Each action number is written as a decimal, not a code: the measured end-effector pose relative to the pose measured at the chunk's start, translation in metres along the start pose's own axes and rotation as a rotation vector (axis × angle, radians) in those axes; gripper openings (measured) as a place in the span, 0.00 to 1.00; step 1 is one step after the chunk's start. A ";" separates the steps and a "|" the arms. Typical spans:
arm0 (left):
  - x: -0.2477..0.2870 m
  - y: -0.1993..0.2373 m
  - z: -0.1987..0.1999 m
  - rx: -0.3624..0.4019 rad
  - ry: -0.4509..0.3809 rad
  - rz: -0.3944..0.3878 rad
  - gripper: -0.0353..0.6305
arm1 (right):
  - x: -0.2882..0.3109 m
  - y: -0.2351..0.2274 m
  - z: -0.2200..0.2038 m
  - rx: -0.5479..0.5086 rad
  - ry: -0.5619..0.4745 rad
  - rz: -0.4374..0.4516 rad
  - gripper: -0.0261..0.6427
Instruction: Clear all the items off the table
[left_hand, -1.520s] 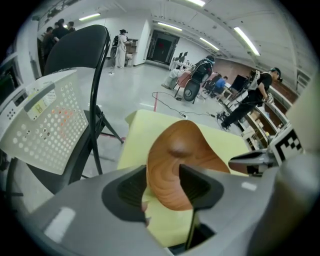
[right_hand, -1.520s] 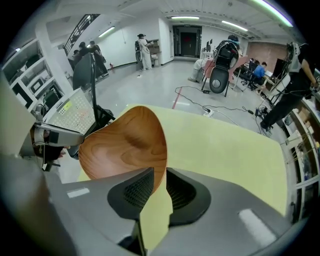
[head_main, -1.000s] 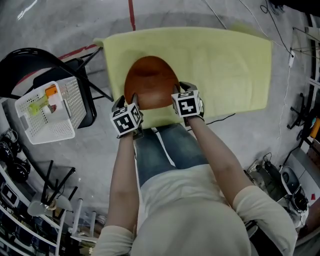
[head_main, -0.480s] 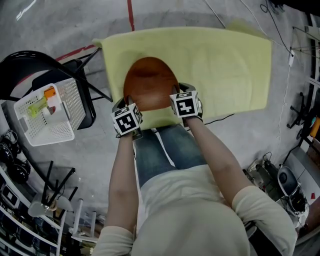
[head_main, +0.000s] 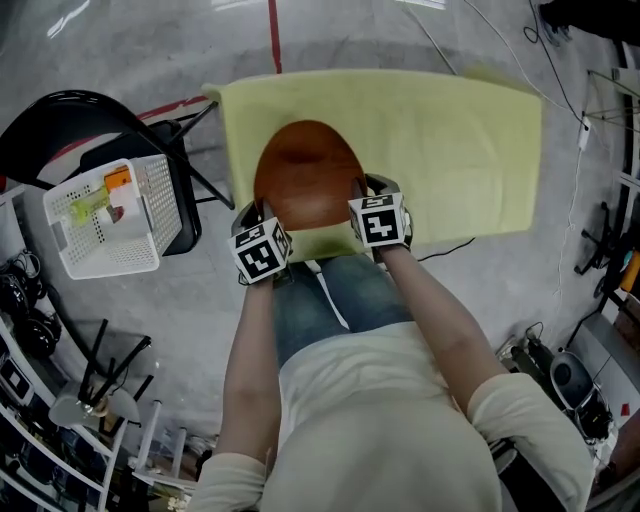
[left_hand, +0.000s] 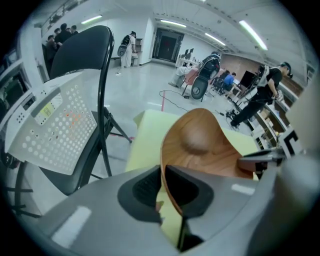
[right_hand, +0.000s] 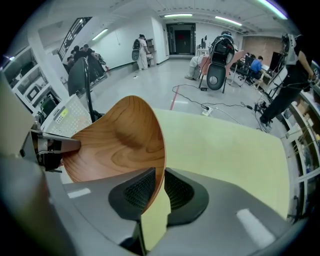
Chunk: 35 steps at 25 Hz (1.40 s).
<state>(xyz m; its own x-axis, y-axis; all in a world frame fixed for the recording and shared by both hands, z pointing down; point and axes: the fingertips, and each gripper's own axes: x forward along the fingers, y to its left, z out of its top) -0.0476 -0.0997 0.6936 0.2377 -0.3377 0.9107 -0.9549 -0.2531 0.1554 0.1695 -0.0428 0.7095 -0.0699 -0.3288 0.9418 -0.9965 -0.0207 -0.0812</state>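
Leftmost, a white perforated basket (head_main: 135, 215) rests on the seat of a black folding chair (head_main: 55, 125); it holds a few small items, one orange and one yellow-green, too small to identify. A red tape line (head_main: 273, 25) runs across the grey floor beyond the table. Just right of the chair, the left gripper (head_main: 264, 210) points steeply down at the near-left rim of the wooden bowl (head_main: 305, 175). Its jaws have just been closing, and the left gripper view shows the thin rim between the two dark pads, which press on it from inside and outside. The bowl, oval and reddish-brown with a shallow dished centre, sits over the near-left part of the table (head_main: 460, 140), which is covered in pale yellow cloth; whether its base touches the cloth cannot be told. At the bowl's near-right rim, the right gripper (head_main: 362, 192) is likewise clamped on the edge, one pad inside the bowl and one outside, with yellow cloth visible below. Both forearms reach forward from the person's torso. Cables (head_main: 450, 245) trail on the floor to the right of the table.
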 end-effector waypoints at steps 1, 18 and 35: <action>-0.007 -0.001 0.001 -0.008 -0.009 -0.001 0.11 | -0.006 0.001 0.003 -0.014 -0.009 0.005 0.12; -0.099 0.014 0.013 -0.109 -0.126 0.021 0.11 | -0.087 0.038 0.047 -0.188 -0.114 0.028 0.12; -0.167 0.025 0.028 -0.181 -0.238 0.052 0.11 | -0.142 0.069 0.090 -0.344 -0.216 0.089 0.13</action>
<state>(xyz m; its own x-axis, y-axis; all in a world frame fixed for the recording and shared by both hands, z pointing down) -0.1062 -0.0755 0.5346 0.2020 -0.5546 0.8072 -0.9780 -0.0711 0.1960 0.1151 -0.0823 0.5411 -0.1820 -0.5061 0.8431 -0.9468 0.3216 -0.0113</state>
